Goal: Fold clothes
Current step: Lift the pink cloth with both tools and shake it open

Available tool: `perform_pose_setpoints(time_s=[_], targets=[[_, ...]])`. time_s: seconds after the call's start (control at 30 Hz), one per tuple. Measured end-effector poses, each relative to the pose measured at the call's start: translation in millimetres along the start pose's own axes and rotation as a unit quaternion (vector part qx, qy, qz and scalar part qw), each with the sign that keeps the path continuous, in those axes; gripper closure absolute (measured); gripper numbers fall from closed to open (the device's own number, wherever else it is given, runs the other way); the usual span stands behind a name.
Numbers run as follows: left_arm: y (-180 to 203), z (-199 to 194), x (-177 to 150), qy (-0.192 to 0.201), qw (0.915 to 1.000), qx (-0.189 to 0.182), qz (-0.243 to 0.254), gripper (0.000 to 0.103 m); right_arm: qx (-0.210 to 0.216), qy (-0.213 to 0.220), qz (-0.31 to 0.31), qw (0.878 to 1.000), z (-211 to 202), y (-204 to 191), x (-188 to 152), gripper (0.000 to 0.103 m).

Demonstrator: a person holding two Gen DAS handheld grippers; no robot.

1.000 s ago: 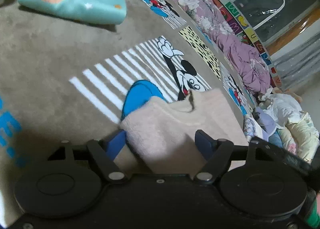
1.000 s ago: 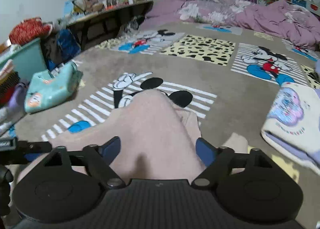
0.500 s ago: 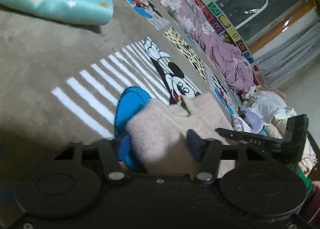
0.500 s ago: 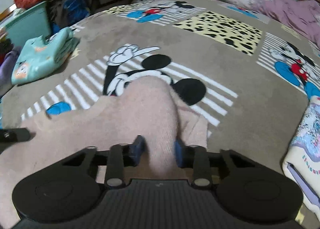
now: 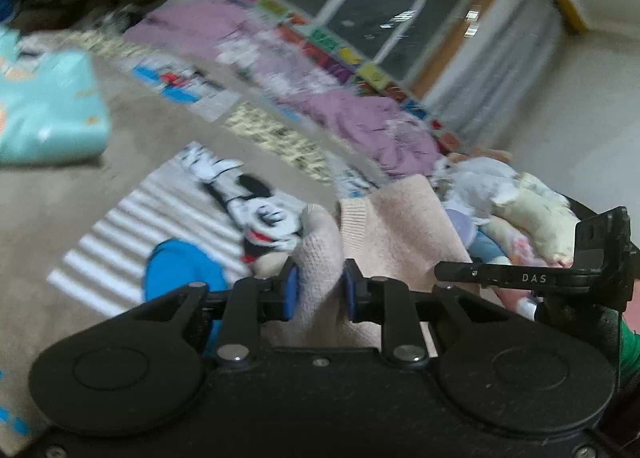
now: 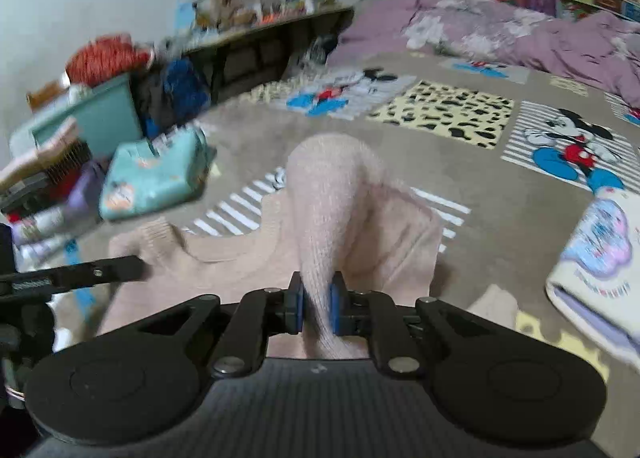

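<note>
Pink knit sweater (image 6: 328, 218) lies on cartoon-print carpet (image 6: 500, 178), partly lifted.
Left gripper (image 5: 318, 290): jaws just closing, knit bunched between the pads.
Right gripper (image 6: 316, 304): jaws just closing, nearly together, thin ridge of knit pinched.
Risks judged: slip from shallow pinch; uneven lift skews fold; knit stretched if the grippers are pulled apart.

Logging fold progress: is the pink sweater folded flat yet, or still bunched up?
Bunched, not folded. The pink sweater humps up in a ridge pinched by the right tongs; the left tongs pinch another bunch.
</note>
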State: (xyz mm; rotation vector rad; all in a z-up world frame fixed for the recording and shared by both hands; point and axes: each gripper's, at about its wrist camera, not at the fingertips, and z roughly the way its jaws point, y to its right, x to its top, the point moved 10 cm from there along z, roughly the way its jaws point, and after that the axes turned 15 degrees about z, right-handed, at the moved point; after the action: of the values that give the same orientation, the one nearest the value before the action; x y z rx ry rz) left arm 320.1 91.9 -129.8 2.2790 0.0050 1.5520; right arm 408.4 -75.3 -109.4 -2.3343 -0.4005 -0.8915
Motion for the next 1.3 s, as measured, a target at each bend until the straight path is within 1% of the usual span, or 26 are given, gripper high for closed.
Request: perform_pose_setpoints(time_s=[0.1,0.23,0.3,0.4,0.5,0.63,0.73,0.93,1.03,1.1,1.17,1.23,1.3], targets=[[28.8,-10.5,12.1,0.020,0.9982,-0.029,0.048,0.083,0.007,0.035,0.039,0.999,-35.1,2.6,-12.9,0.089],[65.4,-28.8,18.8,0.038,0.9914,-0.062,0.109,0.083,0.004,0.082,0.087,0.993,-80.3,11.1,-38.5,0.089],[80.0,-36.2,17.7,0.039,0.9878,-0.070,0.134,0.083,0.002,0.104,0.115,0.988,-100.7,17.2,-54.8,0.089],[96.3,-50.2,6.5,0.031,0.9838,-0.075,0.160,0.083,0.002,0.130,0.167,0.977,-123.9,32.7,-80.8,0.089],[105.6,-62.3,-8.8,0.015,0.9814,-0.065,0.180,0.084,-0.003,0.141,0.206,0.968,-135.2,45.5,-105.7,0.089],[117.2,-75.3,-20.6,-0.003,0.9751,-0.039,0.218,0.085,-0.008,0.147,0.224,0.963,-146.0,45.4,-133.9,0.089],[128.5,-85.6,-31.9,-0.013,0.9697,-0.029,0.242,0.085,-0.011,0.146,0.230,0.962,-152.1,39.8,-152.5,0.089],[146.2,-105.3,-54.9,-0.036,0.9581,-0.014,0.284,0.085,-0.022,0.130,0.245,0.961,-164.3,33.3,-191.2,0.087],[154.5,-116.9,-66.2,-0.046,0.9507,-0.011,0.306,0.085,-0.030,0.123,0.261,0.957,-174.2,34.5,-207.9,0.084],[159.5,-122.4,-74.4,-0.055,0.9444,-0.001,0.324,0.085,-0.034,0.115,0.273,0.954,-180.5,35.6,-220.5,0.083],[165.0,-128.5,-83.4,-0.064,0.9368,0.004,0.344,0.085,-0.035,0.108,0.276,0.954,-187.8,33.1,-232.4,0.083],[169.3,-134.0,-92.3,-0.072,0.9309,0.003,0.358,0.085,-0.036,0.103,0.274,0.955,-196.4,29.7,-243.5,0.080],[172.9,-139.6,-102.6,-0.082,0.9263,-0.001,0.368,0.085,-0.036,0.100,0.271,0.957,-207.4,25.6,-253.4,0.072]])
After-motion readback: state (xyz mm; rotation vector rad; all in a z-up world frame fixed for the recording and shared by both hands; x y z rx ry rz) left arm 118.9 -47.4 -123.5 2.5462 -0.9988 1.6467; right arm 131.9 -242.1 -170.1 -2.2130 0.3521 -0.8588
